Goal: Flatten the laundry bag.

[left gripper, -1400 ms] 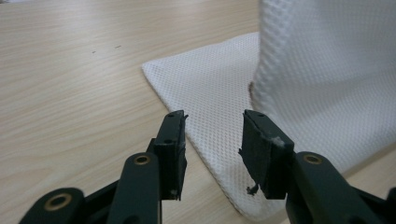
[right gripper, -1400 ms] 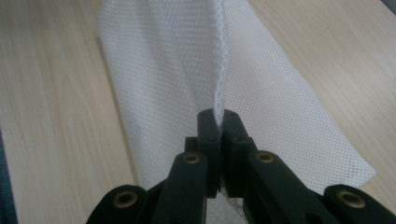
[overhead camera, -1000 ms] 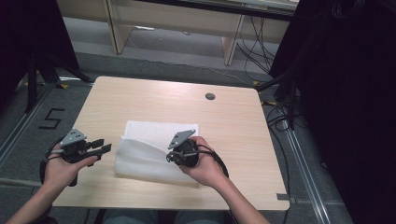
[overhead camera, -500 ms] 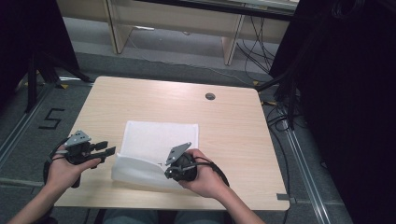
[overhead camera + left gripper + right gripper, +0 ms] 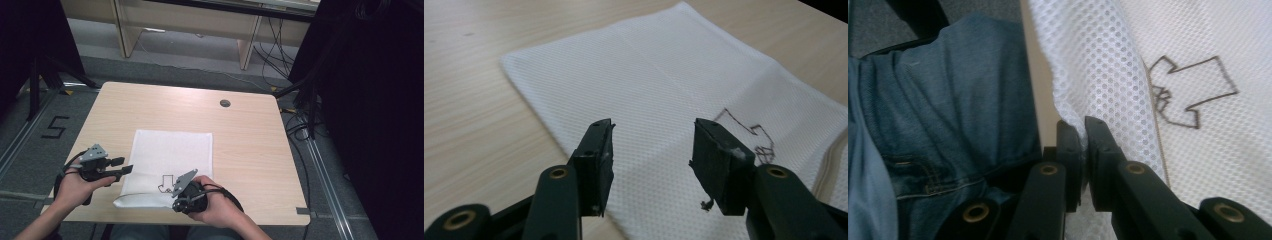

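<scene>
white mesh cloth (image 5: 170,160) lies at the table's (image 5: 250,145) six o'clock edge, my right claw (image 5: 1082,131) clamped on its near hem to drag it flat, my left claw (image 5: 651,150) gaping at nine o'clock, ready to pin.

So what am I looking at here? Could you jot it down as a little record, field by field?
surface: wooden table
item: white mesh cloth lying on it, near edge lifted
marking: dark outlined arrow shape on the cloth
left gripper: open, jaws apart at the cloth's left edge, holding nothing
right gripper: shut on the cloth's near edge
person: two hands holding the grippers, jeans visible below the table edge
</scene>
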A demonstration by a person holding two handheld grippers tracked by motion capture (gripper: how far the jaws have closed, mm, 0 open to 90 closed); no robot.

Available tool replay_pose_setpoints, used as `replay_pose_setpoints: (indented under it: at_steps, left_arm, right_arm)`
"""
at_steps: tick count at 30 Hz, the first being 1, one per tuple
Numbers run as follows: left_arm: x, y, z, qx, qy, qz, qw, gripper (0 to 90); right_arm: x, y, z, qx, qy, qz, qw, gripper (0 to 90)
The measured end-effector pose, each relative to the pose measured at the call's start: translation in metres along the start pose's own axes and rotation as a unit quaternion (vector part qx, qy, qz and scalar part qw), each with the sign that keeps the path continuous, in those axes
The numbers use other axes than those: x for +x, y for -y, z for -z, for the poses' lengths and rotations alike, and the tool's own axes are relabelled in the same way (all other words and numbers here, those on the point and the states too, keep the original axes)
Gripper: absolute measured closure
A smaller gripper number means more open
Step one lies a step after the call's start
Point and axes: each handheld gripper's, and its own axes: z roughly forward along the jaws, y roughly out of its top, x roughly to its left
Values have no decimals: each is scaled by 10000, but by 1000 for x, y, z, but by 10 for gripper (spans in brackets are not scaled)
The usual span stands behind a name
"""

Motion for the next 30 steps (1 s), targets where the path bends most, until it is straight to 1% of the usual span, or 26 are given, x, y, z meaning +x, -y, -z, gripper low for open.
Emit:
replay_pose_setpoints:
  at_steps: [1, 2, 3, 5, 6, 7, 9, 10, 12, 13, 14, 15, 16, 17, 18, 19, 20, 22, 23, 24, 25, 26, 27, 28, 29, 30]
  left_arm:
    - [-6, 1, -4, 160, 130, -116, 9997, 509]
    - [-6, 1, -4, 160, 130, -116, 9997, 513]
    - [-8, 2, -7, 220, 205, -152, 9994, 513]
    - [-13, 3, -12, 478, 331, -285, 9979, 515]
    - [-14, 4, -14, 527, 347, -319, 9975, 521]
    - [-16, 5, -17, 653, 380, -345, 9965, 528]
    - [-19, 8, -21, 900, 462, -459, 9938, 535]
    - [-20, 9, -23, 1045, 502, -623, 9913, 545]
    - [-24, 12, -29, 1268, 480, -781, 9877, 558]
    - [-26, 13, -31, 1328, 484, -855, 9863, 564]
    - [-28, 14, -35, 1446, 505, -932, 9838, 570]
    - [-28, 14, -35, 1446, 505, -932, 9838, 571]
    - [-29, 14, -37, 1508, 477, -1042, 9819, 571]
    - [-31, 15, -39, 1611, 488, -1149, 9790, 577]
    - [-32, 16, -41, 1642, 500, -1190, 9779, 584]
    - [-33, 17, -43, 1685, 459, -1235, 9769, 588]
    - [-33, 16, -43, 1675, 479, -1351, 9754, 591]
    - [-35, 15, -45, 1697, 426, -1267, 9764, 599]
    - [-35, 15, -46, 1684, 411, -1229, 9772, 609]
    - [-35, 14, -46, 1703, 390, -1334, 9755, 616]
    - [-35, 13, -46, 1745, 357, -1310, 9752, 619]
    - [-35, 13, -46, 1742, 303, -1330, 9752, 621]
    - [-35, 13, -46, 1766, 304, -1378, 9741, 623]
    - [-35, 13, -46, 1766, 304, -1378, 9741, 626]
    - [-35, 13, -46, 1769, 301, -1384, 9740, 626]
    - [-35, 13, -47, 1732, 307, -1371, 9748, 632]
  right_arm:
    - [3, 2, -2, 28, -104, -50, 9999, 862]
    - [3, 2, -2, 28, -104, -50, 9999, 862]
    - [4, 3, -4, 56, -112, -53, 9999, 856]
    - [7, 6, -8, 138, -219, -128, 9996, 823]
    - [8, 8, -9, 169, -272, -131, 9994, 811]
    - [9, 8, -11, 154, -265, -170, 9994, 796]
    - [9, 10, -12, 159, -347, -173, 9991, 749]
    - [10, 10, -11, 163, -364, -224, 9990, 729]
    - [10, 10, -8, 101, -486, -354, 9981, 685]
    - [10, 10, -6, 58, -478, -397, 9981, 657]
    - [8, 10, -1, -100, -570, -451, 9973, 620]
    - [8, 10, -1, -100, -570, -451, 9973, 620]
    - [5, 10, 3, -201, -568, -483, 9970, 605]
    - [3, 10, 7, -295, -635, -629, 9956, 589]
    - [0, 10, 12, -468, -710, -700, 9939, 582]
    - [-3, 10, 16, -537, -590, -765, 9939, 577]
    - [-4, 11, 19, -602, -643, -831, 9926, 578]
    - [-13, 13, 25, -646, -301, -889, 9935, 603]
    - [-17, 14, 26, -604, -188, -1042, 9925, 635]
    - [-22, 17, 26, -551, -63, -1175, 9915, 682]
    - [-29, 20, 24, -353, 125, -1313, 9906, 743]
    - [-36, 26, 19, -70, 321, -1557, 9873, 790]
    - [-41, 29, 16, 82, 447, -1642, 9854, 814]
    - [-41, 29, 16, 82, 447, -1642, 9854, 814]
    - [-45, 32, 13, 165, 537, -1725, 9834, 835]
    - [-48, 35, 10, 257, 590, -1814, 9813, 853]
